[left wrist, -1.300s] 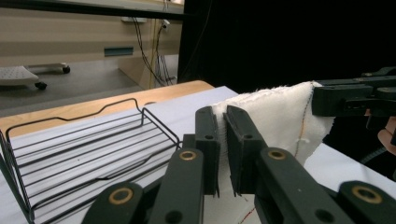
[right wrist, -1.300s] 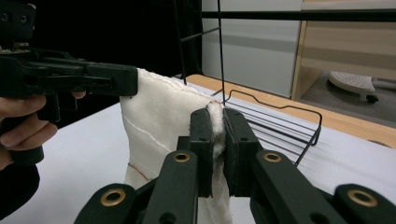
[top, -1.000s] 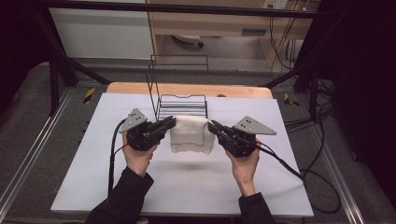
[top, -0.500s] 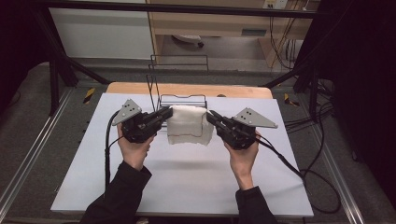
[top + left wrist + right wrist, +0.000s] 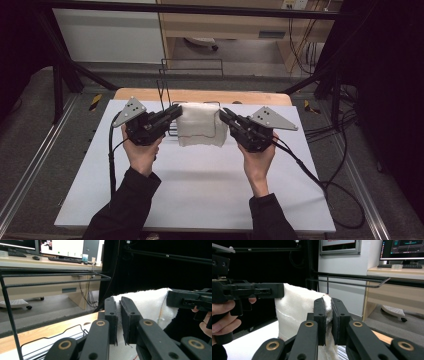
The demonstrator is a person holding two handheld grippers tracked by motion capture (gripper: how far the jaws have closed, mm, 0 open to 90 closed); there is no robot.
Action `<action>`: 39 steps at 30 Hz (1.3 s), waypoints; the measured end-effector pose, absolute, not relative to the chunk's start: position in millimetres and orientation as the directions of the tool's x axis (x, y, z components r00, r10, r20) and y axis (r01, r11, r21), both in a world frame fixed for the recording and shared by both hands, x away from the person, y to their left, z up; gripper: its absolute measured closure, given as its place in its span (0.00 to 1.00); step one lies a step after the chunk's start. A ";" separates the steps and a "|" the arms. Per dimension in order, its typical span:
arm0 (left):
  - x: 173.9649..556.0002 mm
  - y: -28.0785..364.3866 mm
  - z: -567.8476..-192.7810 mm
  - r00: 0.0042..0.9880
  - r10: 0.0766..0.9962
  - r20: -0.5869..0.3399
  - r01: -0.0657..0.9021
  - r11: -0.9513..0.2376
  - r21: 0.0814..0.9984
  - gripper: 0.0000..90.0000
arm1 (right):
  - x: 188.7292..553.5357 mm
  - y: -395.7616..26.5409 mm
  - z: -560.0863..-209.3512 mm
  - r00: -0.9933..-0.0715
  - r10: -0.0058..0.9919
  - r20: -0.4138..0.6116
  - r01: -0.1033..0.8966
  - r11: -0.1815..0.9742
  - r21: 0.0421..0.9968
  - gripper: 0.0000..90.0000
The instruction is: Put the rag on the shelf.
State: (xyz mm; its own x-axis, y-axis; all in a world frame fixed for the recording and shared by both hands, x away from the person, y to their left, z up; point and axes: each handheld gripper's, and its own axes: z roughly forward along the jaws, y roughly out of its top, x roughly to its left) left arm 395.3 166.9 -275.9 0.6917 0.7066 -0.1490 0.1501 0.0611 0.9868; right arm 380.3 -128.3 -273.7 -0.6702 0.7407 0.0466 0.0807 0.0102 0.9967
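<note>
A white folded towel (image 5: 200,125) hangs in the air above the white table (image 5: 200,190), stretched between my two grippers. My left gripper (image 5: 176,112) is shut on the towel's upper left corner. In the left gripper view the towel (image 5: 147,305) is pinched between the black jaws of the left gripper (image 5: 119,302). My right gripper (image 5: 223,114) is shut on the upper right corner. The right gripper view has the towel (image 5: 297,312) hanging left of the right gripper (image 5: 327,300), with its edge clamped between the pads. The towel's lower edge hangs free.
A black wire rack (image 5: 172,85) stands at the table's far edge just behind the towel, on a wooden strip (image 5: 200,96). Cables (image 5: 310,170) trail from both grippers across the table. Metal frame posts (image 5: 60,85) flank the table.
Both grippers have risen and moved toward the far edge with the towel. The towel has come off the table and now hangs open between them.
</note>
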 end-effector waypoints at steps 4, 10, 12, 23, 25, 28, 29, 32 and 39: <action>396.6 168.2 -271.2 0.690 0.709 -0.146 0.142 0.065 0.988 0.92 | 382.4 -126.9 -268.3 -0.670 0.742 0.037 0.066 0.010 0.998 0.93; 398.8 170.7 -263.6 0.686 0.714 -0.144 0.128 0.077 0.989 0.92 | 386.4 -123.6 -259.4 -0.669 0.743 0.032 0.053 0.005 0.999 0.93; 399.7 171.4 -260.7 0.682 0.717 -0.143 0.124 0.079 0.989 0.92 | 387.9 -122.2 -256.5 -0.668 0.743 0.027 0.047 0.006 0.999 0.93; 405.0 175.2 -245.2 0.673 0.727 -0.134 0.095 0.095 0.991 0.92 | 395.1 -115.8 -243.2 -0.664 0.747 0.020 0.025 -0.005 1.000 0.93; 406.6 176.3 -243.1 0.673 0.727 -0.135 0.093 0.097 0.991 0.92 | 396.7 -114.8 -240.9 -0.664 0.747 0.017 0.020 -0.005 1.000 0.93; 409.0 177.4 -239.4 0.671 0.730 -0.132 0.090 0.097 0.991 0.92 | 399.2 -113.7 -237.6 -0.665 0.747 0.019 0.019 -0.008 1.000 0.93; 409.0 177.4 -239.4 0.671 0.730 -0.132 0.090 0.097 0.991 0.92 | 400.0 -113.2 -236.4 -0.665 0.747 0.016 0.016 -0.008 1.000 0.93; 412.2 178.9 -234.0 0.667 0.734 -0.132 0.085 0.102 0.991 0.92 | 402.1 -111.5 -232.2 -0.665 0.747 0.011 0.013 -0.004 1.000 0.93; 416.1 180.0 -222.9 0.656 0.745 -0.121 0.068 0.101 0.993 0.92 | 407.2 -107.7 -221.5 -0.661 0.750 0.004 -0.001 -0.007 1.000 0.93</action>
State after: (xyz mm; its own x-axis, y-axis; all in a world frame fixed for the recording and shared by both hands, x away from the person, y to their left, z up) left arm 416.1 180.0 -222.9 0.6565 0.7446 -0.1208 0.0678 0.1013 0.9925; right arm 407.2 -107.7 -221.5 -0.6614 0.7500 0.0044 -0.0010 -0.0068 1.0000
